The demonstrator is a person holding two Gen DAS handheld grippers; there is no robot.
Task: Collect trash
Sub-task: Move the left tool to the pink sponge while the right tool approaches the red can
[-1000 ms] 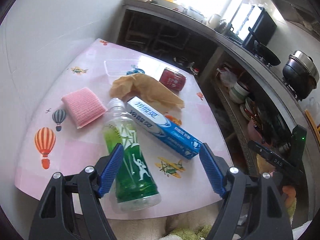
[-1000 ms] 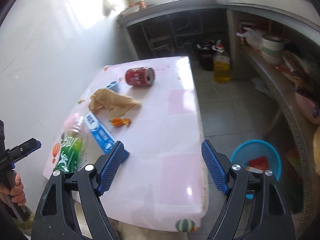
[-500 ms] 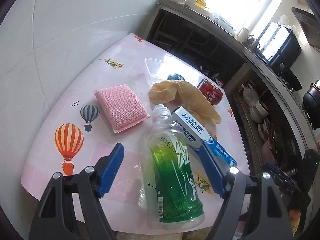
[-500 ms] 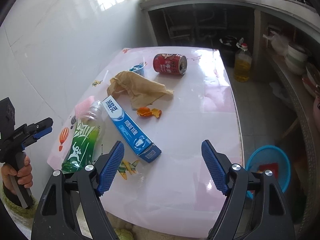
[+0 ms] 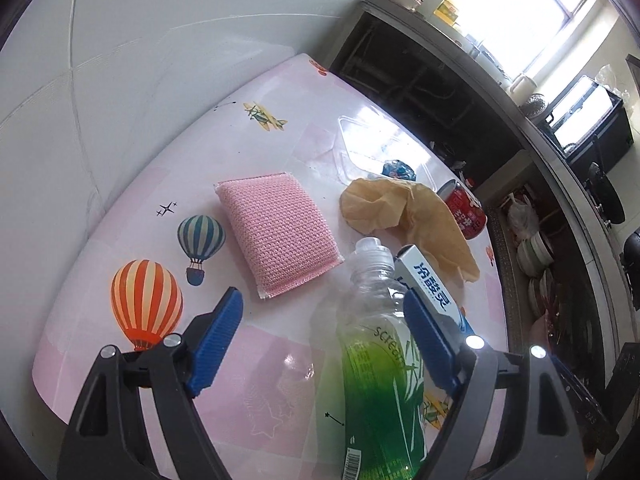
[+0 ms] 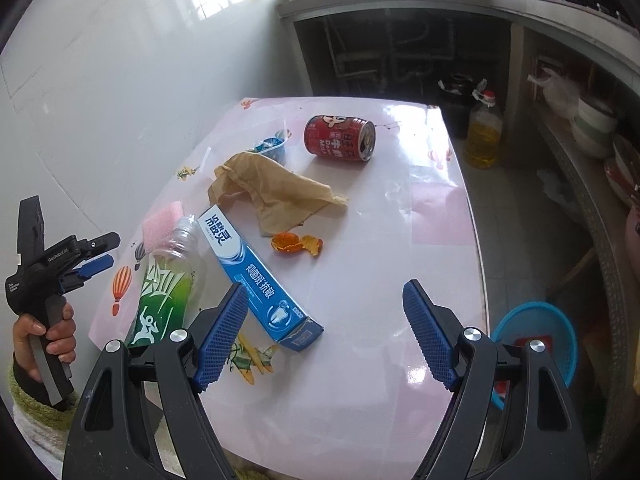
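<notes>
On the pink table [image 6: 360, 360] lie a green plastic bottle [image 5: 380, 380], a blue toothpaste box [image 6: 256, 276], crumpled brown paper [image 6: 272, 192], orange peel [image 6: 296, 244] and a red can [image 6: 340, 138] on its side. My left gripper [image 5: 324, 332] hangs just above the bottle's upper half, its jaws opening; the bottle's neck shows between the fingers near the right one, and the pads do not press on it. My right gripper [image 6: 326, 332] is open over the table's near part with nothing between its fingers; the box's end lies by its left finger.
A pink sponge [image 5: 276, 232] lies left of the bottle. A clear plastic tub [image 5: 368, 144] with a blue wrapper sits behind the paper. A blue basket [image 6: 536, 344] stands on the floor right of the table, an oil bottle [image 6: 484, 136] beyond. White wall on the left.
The left gripper has swung left and down over the bottle, which now sits between its fingers. The right gripper has come closer to the table's trash.
</notes>
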